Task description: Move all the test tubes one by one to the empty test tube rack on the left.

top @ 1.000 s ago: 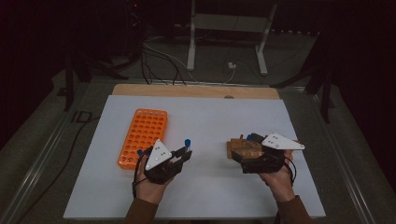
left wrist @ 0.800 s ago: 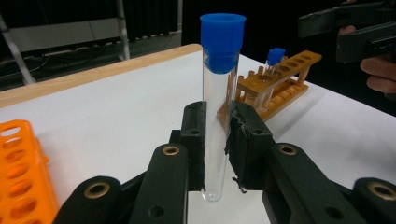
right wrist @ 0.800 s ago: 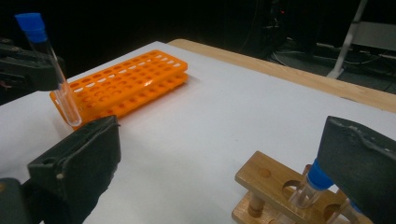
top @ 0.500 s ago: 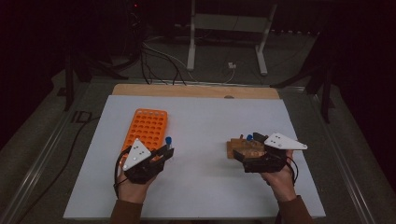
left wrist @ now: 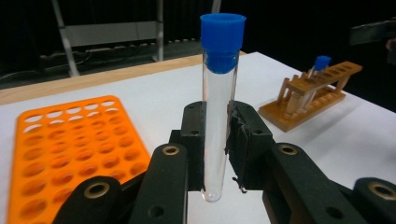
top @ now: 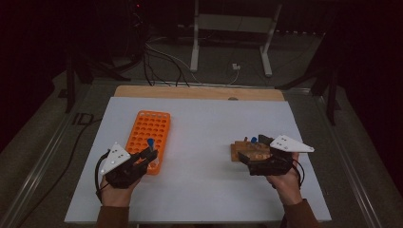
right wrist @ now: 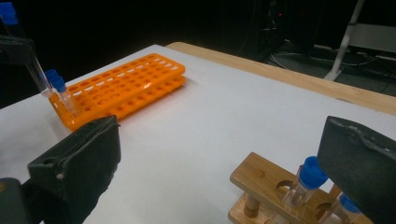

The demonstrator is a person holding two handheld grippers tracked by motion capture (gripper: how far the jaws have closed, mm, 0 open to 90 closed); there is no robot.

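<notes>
White table (top: 204, 190), left jaws clamping test tube (left wrist: 218, 107) beside orange rack (top: 149, 140), right jaws wide over wooden rack (top: 249, 151).

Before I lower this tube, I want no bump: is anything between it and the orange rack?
Nothing visible. The tube sits upright in the left tool, with the orange rack beside it, its near holes open.

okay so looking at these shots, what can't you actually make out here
- Wooden rack: right gripper view's bottom edge and the right tongs cut off its tubes.
- Orange rack: near end behind the left tongs in the high view.
- Test tube: middle covered by the pads, left gripper view.
</notes>
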